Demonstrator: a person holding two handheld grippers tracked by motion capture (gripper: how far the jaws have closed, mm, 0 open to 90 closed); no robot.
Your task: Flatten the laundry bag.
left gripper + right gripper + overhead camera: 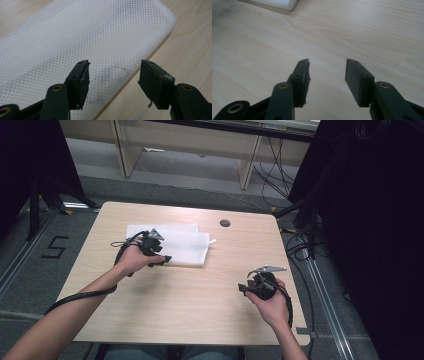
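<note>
A folded white mesh bag lies flat on the wooden table, left of centre toward the back. My left gripper hovers at the bag's near edge, jaws open, nothing between them. In the left gripper view the mesh bag spreads under and beyond the open left gripper, and its folded edge runs diagonally between the jaws. My right gripper rests over bare wood at the near right, open and empty. In the right gripper view the right gripper faces plain tabletop, with a corner of the bag far off.
A small dark round grommet sits in the table near its far edge. A thin white cord sticks out at the bag's right end. Cables trail over the floor to the right of the table, and a wooden bench stands beyond.
</note>
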